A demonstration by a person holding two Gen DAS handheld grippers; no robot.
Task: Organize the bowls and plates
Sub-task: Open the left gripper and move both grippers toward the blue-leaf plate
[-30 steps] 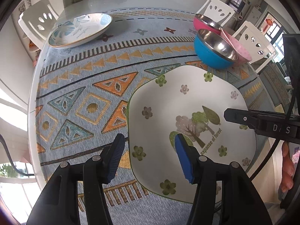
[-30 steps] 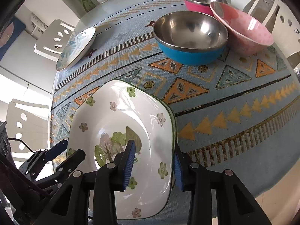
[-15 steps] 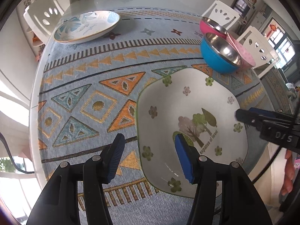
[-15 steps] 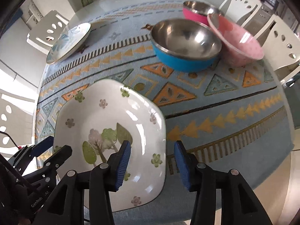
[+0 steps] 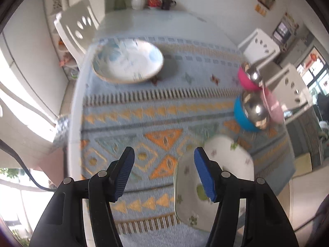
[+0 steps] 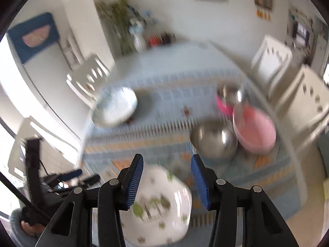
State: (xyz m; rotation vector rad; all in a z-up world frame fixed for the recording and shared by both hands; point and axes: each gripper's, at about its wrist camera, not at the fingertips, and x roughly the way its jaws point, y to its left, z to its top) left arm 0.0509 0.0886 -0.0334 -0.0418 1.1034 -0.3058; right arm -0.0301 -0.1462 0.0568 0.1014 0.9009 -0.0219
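Both tools empty — left tool [image 5: 163,173] jaws just opening, right tool [image 6: 167,178] part open; flowered plate [image 5: 213,181] on desk [image 5: 148,24] below them; next, grip one rim squarely, lift level

I see a white square plate [image 5: 213,187] with green flowers and a tree at five o'clock, a blue-leaf round plate [image 5: 127,61] at eleven, a blue-orange triangle-patterned cloth [image 5: 156,111], and blue [image 5: 243,119], magenta [image 5: 246,81] and pink [image 6: 255,131] bowls at two.
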